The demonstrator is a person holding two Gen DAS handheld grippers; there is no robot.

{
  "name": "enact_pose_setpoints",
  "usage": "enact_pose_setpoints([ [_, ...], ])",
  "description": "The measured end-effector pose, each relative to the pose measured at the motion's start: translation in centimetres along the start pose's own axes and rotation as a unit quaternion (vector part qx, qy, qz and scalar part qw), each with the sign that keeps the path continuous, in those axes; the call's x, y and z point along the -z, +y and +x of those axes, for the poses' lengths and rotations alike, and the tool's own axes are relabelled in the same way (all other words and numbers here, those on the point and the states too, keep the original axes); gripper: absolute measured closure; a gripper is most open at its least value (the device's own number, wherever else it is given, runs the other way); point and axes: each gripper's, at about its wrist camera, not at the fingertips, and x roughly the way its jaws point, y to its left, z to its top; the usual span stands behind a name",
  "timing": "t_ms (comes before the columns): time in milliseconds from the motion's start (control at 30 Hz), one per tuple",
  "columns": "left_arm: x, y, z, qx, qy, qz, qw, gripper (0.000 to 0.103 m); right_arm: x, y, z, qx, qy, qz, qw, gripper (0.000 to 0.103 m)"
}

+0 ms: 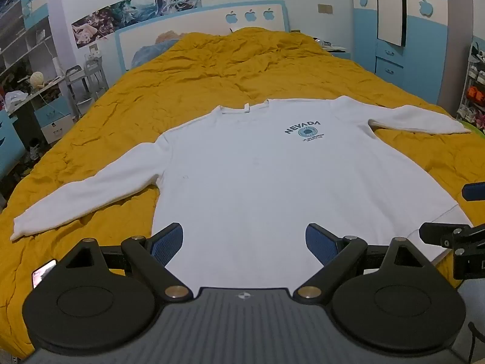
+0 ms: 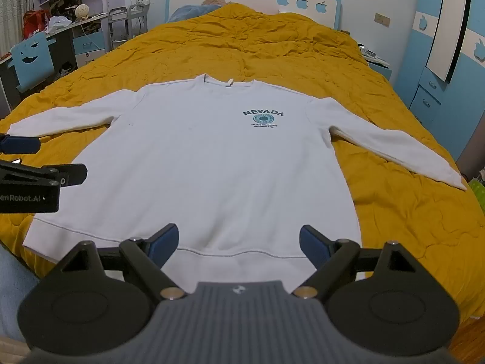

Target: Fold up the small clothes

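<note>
A white long-sleeved sweatshirt (image 1: 257, 176) with a teal "NEVADA" print lies flat, front up, on a yellow quilt, both sleeves spread out; it also shows in the right wrist view (image 2: 212, 163). My left gripper (image 1: 244, 242) is open and empty, hovering over the hem. My right gripper (image 2: 239, 244) is open and empty over the hem band. The right gripper's fingers (image 1: 442, 236) show at the right edge of the left wrist view. The left gripper's fingers (image 2: 42, 179) show at the left edge of the right wrist view.
The yellow quilt (image 1: 212, 69) covers a large bed with a white and blue headboard (image 1: 200, 21). A desk and shelves (image 1: 27, 69) stand left of the bed. A blue wardrobe (image 2: 442, 69) stands to the right. A blue pillow (image 2: 194, 10) lies at the head.
</note>
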Motion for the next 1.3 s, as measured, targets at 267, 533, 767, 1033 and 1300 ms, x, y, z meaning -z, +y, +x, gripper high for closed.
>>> enact_pose_setpoints([
  [267,0.0,-0.1,-0.3,0.000,0.000,0.001,1.0000,0.000,0.0,0.0,0.0,-0.001,0.000,0.000,1.000,0.020],
  [533,0.1,-0.1,-0.1,0.002,0.002,0.000,1.0000,0.000,0.0,0.0,0.0,-0.001,0.001,0.000,1.000,0.020],
  [767,0.0,0.0,0.0,0.002,0.004,0.000,1.0000,0.000,0.0,0.0,0.0,-0.001,0.001,0.001,1.000,0.020],
  [1033,0.4,-1.2,0.7,0.002,0.006,0.000,1.0000,0.000,-0.2,-0.4,0.0,-0.001,0.002,0.001,1.000,0.020],
  [1300,0.4,-1.5,0.7,0.002,0.006,0.001,1.0000,0.000,-0.1,-0.5,0.1,-0.001,0.003,0.001,1.000,0.020],
])
